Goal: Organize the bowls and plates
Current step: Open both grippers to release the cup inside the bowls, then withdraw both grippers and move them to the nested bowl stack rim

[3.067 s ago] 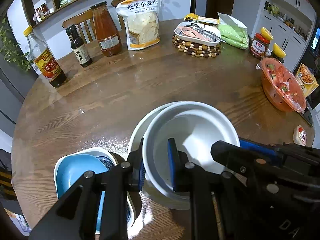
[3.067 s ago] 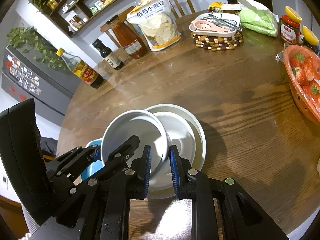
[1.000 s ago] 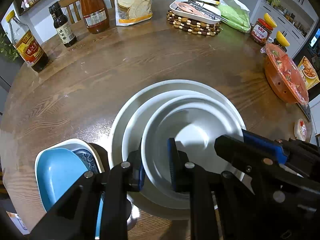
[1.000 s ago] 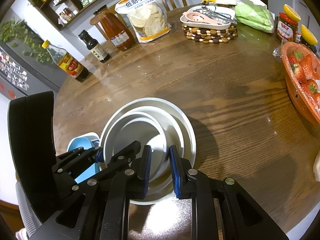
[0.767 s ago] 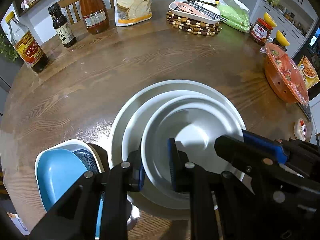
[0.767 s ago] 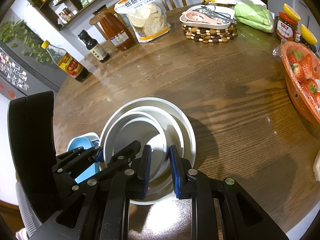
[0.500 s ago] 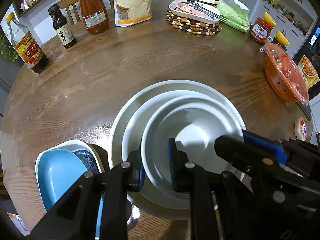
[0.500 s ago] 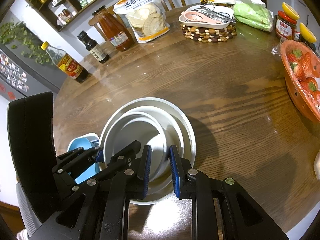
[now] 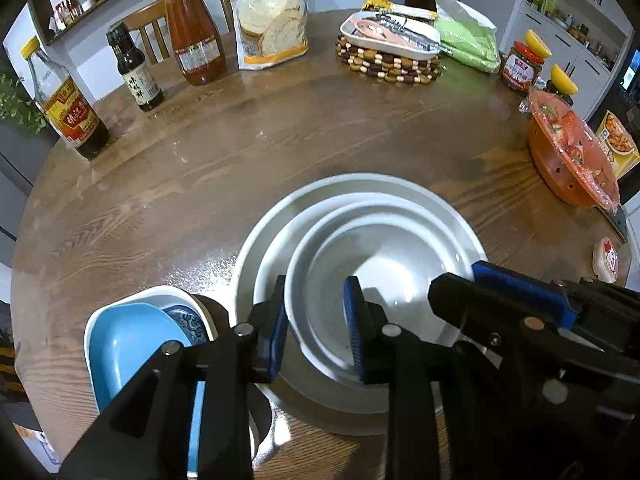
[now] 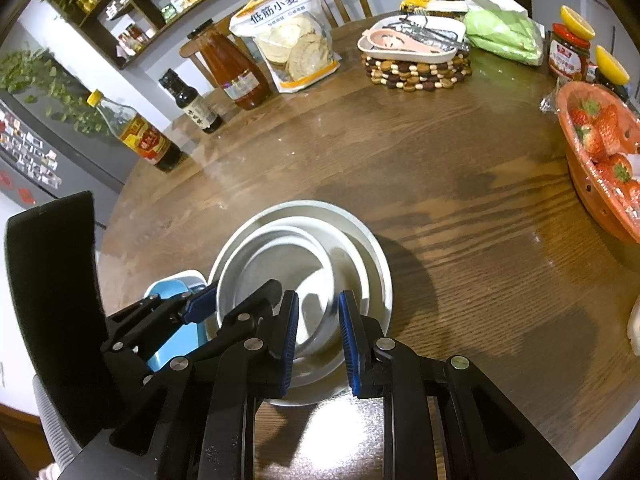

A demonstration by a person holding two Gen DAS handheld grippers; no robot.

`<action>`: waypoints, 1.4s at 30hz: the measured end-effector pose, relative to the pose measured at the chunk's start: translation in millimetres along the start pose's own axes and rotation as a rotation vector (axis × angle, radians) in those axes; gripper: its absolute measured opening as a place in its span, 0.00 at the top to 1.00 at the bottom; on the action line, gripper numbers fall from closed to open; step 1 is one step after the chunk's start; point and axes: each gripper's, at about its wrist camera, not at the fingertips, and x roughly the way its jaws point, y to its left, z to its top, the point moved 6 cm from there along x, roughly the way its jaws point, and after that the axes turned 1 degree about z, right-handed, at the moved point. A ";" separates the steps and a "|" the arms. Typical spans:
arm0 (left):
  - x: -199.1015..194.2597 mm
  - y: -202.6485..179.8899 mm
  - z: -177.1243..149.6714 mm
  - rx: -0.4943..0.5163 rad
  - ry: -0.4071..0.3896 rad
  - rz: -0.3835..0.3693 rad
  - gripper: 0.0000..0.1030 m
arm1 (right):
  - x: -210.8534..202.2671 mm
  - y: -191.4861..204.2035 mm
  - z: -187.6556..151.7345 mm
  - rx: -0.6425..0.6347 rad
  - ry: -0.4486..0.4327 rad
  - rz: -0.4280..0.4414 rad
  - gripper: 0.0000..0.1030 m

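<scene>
A white bowl sits nested in a white dish stacked on a wide white plate on the round wooden table. My left gripper straddles the bowl's near rim with its jaws a little apart. My right gripper hangs open just over the stack's near right edge, with the same bowl in front of it. A light blue bowl lies in a white patterned bowl to the left of the stack; it also shows in the right wrist view.
Along the far edge stand bottles, a sauce jar, a flour bag and a utensil tray on a beaded trivet. An orange strawberry basket and jars are at the right.
The left gripper's jaws have opened from around the white bowl's rim, and the bowl now rests in the stack. Both grippers have drawn back slightly.
</scene>
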 end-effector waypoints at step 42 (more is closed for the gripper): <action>-46.2 14.6 -6.6 -0.015 -0.129 0.028 0.25 | -35.6 -4.5 -4.7 0.040 -0.091 0.041 0.45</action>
